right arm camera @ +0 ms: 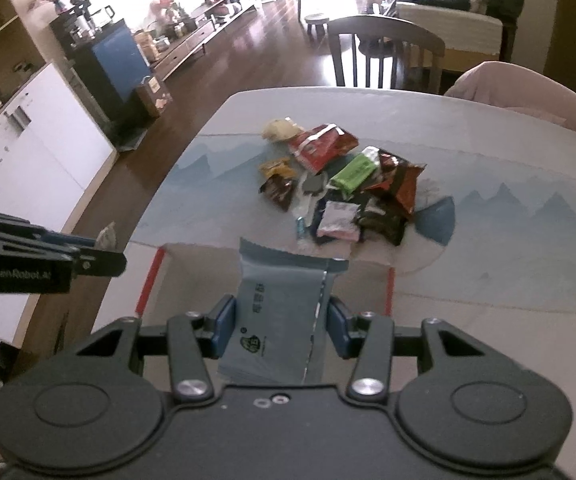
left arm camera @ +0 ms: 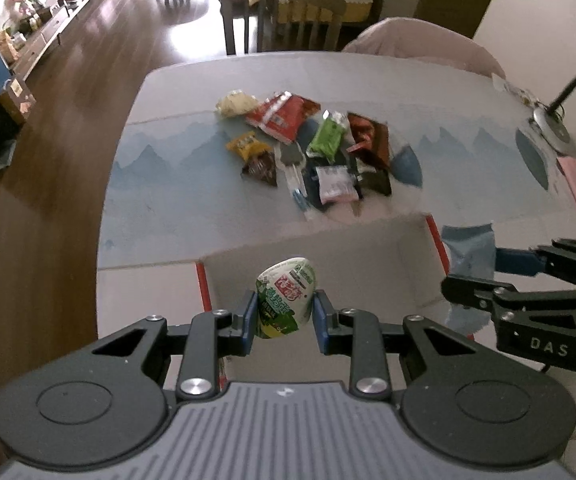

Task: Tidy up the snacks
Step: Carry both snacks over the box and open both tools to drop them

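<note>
The grey tablecloth-covered table (left arm camera: 159, 208) carries an open cardboard box with red edges (left arm camera: 434, 236) near the person and a pile of mixed snack packets (left arm camera: 308, 148) beyond. Above the box, the right gripper (right arm camera: 279, 326) clamps a flat blue-grey pouch (right arm camera: 279, 308); the left gripper (left arm camera: 283, 316) pinches a white-and-green packet (left arm camera: 285, 296). Released too early, either could likely glance off the rim and land outside.
</note>
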`<state>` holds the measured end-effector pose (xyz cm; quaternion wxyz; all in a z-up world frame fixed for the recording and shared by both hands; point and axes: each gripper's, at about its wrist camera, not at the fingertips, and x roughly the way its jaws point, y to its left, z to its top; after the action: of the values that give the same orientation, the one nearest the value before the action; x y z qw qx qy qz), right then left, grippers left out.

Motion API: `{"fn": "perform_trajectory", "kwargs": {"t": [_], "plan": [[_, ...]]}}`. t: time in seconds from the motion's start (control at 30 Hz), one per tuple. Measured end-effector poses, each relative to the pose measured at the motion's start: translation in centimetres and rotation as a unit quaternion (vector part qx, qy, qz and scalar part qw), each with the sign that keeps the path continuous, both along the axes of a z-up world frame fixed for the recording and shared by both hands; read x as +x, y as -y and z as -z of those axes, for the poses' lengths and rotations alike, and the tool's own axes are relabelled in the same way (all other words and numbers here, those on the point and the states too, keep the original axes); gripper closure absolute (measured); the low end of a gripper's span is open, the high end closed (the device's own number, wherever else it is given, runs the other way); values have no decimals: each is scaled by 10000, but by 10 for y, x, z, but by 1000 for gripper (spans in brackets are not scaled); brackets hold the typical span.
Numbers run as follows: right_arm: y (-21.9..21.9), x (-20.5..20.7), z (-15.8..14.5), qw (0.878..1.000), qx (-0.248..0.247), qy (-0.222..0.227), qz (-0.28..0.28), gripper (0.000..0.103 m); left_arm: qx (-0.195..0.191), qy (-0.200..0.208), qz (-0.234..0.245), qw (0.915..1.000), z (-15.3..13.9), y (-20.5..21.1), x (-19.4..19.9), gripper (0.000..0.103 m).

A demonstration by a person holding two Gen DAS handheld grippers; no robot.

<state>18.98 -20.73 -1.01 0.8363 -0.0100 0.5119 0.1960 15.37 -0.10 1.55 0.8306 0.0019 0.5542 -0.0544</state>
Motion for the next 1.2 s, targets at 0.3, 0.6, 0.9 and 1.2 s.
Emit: {"fn": "perform_trajectory", "kwargs": {"t": [0.3,0.6,0.9,1.2], "plan": [[-18,-24,35,9991,-229,-329,-165,56,-61,-504,23,9987,60,0,-26,75],[-31,-31,94,9946,-680,-751,-244,56,81,-834,132,9964,117,13,-29,75],[-34,-33,134,9898,-945,-1041,-235,56,143,-1030,157,9945,156,19,-25,75],[-39,-37,154,9868,-1069,-1194,-232,56,301,-1283,218,9910,183,25,-25,74]]}}
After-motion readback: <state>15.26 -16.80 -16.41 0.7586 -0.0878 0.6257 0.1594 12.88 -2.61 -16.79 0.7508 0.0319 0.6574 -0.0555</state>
